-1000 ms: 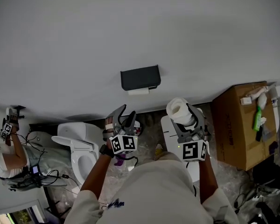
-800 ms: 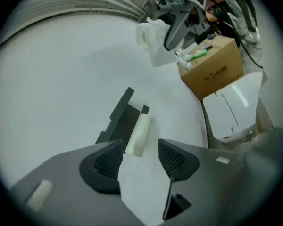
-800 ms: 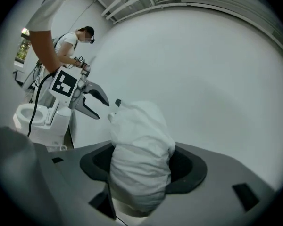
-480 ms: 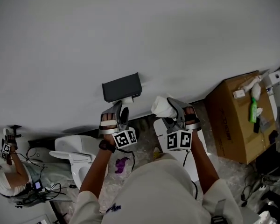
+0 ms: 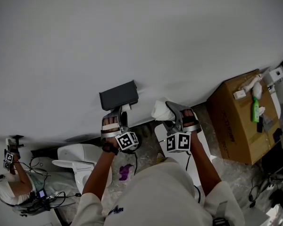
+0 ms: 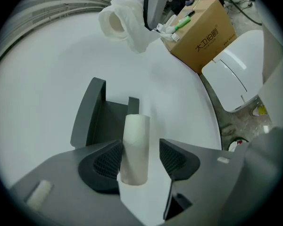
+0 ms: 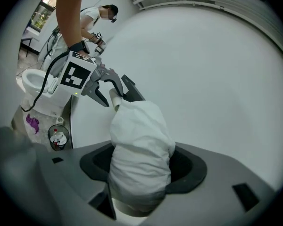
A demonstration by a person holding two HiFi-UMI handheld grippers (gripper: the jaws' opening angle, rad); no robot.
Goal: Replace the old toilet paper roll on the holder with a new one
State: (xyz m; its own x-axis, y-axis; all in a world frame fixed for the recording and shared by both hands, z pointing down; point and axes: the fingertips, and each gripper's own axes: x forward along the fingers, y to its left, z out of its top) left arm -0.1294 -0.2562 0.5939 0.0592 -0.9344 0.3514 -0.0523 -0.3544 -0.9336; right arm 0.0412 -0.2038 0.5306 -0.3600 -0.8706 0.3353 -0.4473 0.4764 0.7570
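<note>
The left tool (image 6: 139,149), jaws just opened, is set around the spent cardboard tube (image 6: 136,126) on the holder (image 6: 90,119) (ungripped, for removal); the fresh roll (image 7: 139,140) is clenched in the right tool (image 7: 142,175).

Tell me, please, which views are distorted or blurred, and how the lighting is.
Head view: even soft light, no glare, the holder sharp. Left gripper view: strong fisheye with dark corners, the old tube fairly sharp. Right gripper view: same fisheye; the new roll near the lens looks soft and shaded below.
</note>
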